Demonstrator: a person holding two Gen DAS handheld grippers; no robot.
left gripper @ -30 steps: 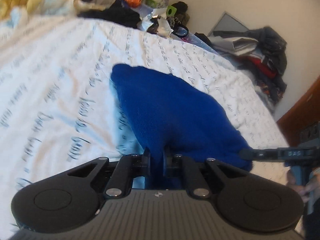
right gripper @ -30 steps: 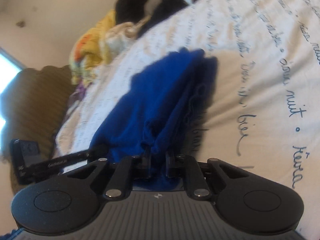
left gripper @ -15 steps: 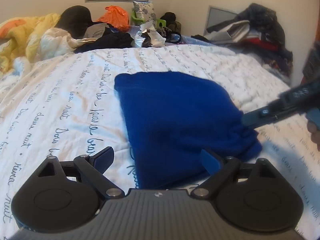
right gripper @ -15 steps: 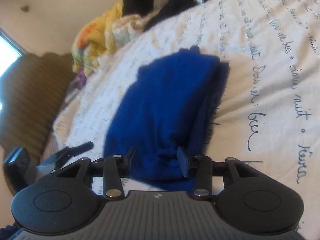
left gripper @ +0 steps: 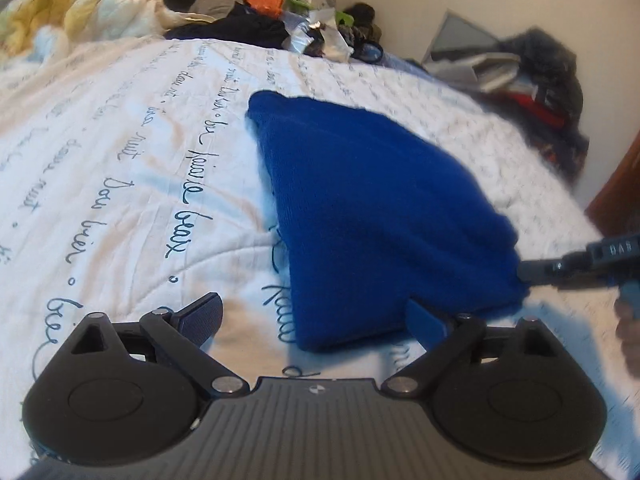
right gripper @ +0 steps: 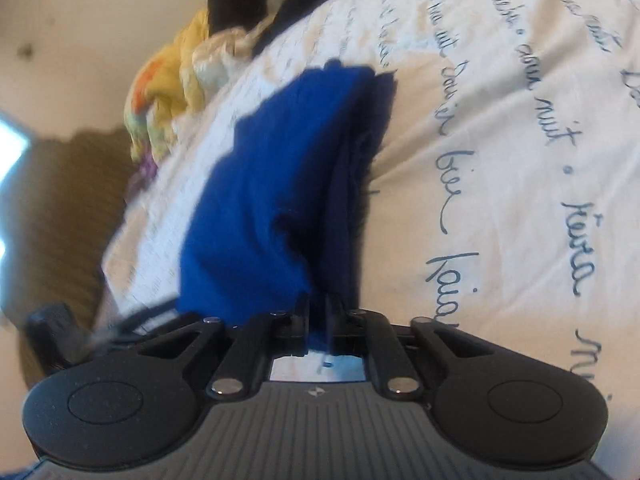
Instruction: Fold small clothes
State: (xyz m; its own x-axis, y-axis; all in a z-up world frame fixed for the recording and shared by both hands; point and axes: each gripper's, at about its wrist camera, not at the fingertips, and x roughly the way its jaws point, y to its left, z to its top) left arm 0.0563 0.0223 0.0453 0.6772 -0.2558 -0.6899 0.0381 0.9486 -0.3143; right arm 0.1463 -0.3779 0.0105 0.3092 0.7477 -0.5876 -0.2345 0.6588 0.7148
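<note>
The folded blue garment (left gripper: pixel 376 216) lies on the bed (left gripper: pixel 120 168), on its white script-printed cover, towards the near edge; the right gripper (right gripper: pixel 318 308) pinches the cloth's near corner, its jaws closing; the left gripper (left gripper: pixel 316 316) is opening wide, its fingers either side of the near edge without pressing it; heaped clothes (left gripper: pixel 132 12) line the bed's far edge.
</note>
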